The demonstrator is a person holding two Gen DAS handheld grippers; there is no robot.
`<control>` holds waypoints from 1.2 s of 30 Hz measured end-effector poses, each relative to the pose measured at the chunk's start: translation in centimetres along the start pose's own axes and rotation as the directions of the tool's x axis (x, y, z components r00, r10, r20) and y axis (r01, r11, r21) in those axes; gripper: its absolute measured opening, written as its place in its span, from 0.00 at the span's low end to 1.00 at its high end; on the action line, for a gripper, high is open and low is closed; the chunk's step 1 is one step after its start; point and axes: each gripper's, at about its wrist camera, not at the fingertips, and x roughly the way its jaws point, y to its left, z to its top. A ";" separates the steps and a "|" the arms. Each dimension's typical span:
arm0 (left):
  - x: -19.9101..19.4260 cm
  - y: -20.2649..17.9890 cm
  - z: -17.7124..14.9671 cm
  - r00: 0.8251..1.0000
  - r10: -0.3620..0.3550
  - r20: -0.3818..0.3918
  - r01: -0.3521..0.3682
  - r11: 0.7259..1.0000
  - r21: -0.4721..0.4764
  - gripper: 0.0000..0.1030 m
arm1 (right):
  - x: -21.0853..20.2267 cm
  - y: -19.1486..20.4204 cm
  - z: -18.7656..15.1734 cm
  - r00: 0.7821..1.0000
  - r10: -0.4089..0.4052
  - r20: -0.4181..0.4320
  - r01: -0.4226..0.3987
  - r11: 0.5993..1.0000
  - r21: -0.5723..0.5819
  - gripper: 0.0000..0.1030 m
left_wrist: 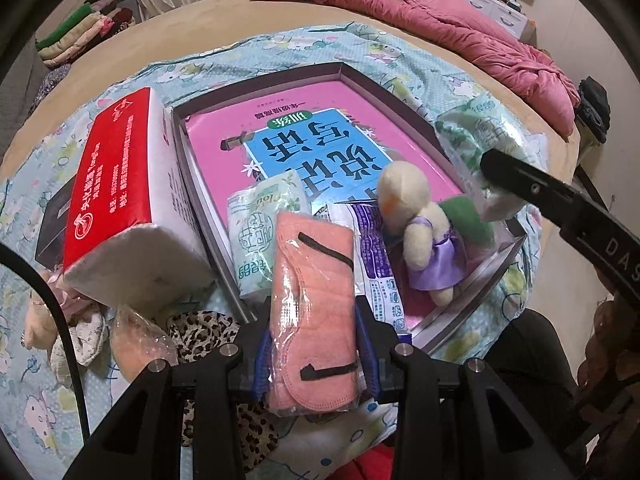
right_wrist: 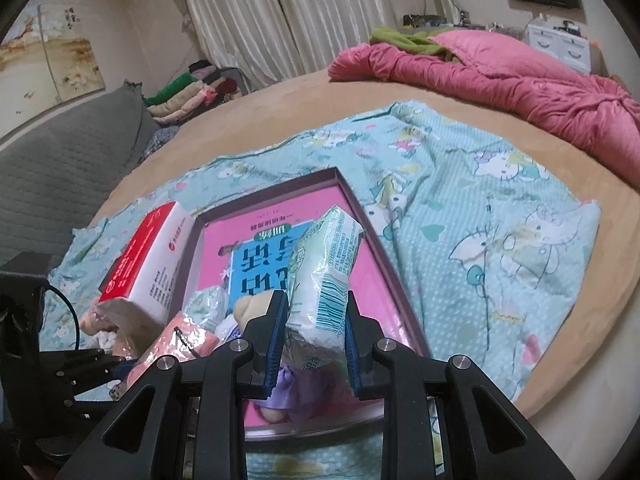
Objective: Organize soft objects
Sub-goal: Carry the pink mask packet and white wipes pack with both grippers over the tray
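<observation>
Clamped between the blue pads of the left tool (left_wrist: 316,356) was a pink face-mask pack (left_wrist: 312,312) in clear wrap, black ear loops showing through, standing on end at 6 o'clock in the left wrist view. Behind it, inside the shallow box (left_wrist: 340,70) with the pink book (left_wrist: 332,128) lining its floor, lay a pale green tissue pack (left_wrist: 264,232) at 7 o'clock of the book and a cream plush doll (left_wrist: 424,232) in a purple dress at 4 o'clock. A red-and-white tissue block (left_wrist: 120,200) leaned on the box's 9 o'clock wall. Leopard-print fabric (left_wrist: 200,328) was half hidden beneath the tool.

From the right wrist view, the right tool (right_wrist: 316,332) gripped a second green tissue packet (right_wrist: 328,272), barcode facing out, held upright above the box's 6 o'clock end. It covered most of the doll; only the purple skirt showed below. The cartoon-print sheet (right_wrist: 480,220) spread across the bed (right_wrist: 280,104).
</observation>
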 end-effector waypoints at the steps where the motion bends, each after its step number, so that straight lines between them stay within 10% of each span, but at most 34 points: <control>1: 0.1 0.0 0.0 1.000 0.000 -0.001 0.000 1.000 0.000 0.36 | 0.2 0.0 -0.1 1.000 0.007 -0.007 -0.007 1.000 0.003 0.26; 36: -0.1 1.0 0.0 1.000 -0.006 0.011 0.006 0.999 -0.045 0.36 | 2.2 0.7 -1.8 0.994 -0.070 -0.083 0.066 0.997 -0.050 0.29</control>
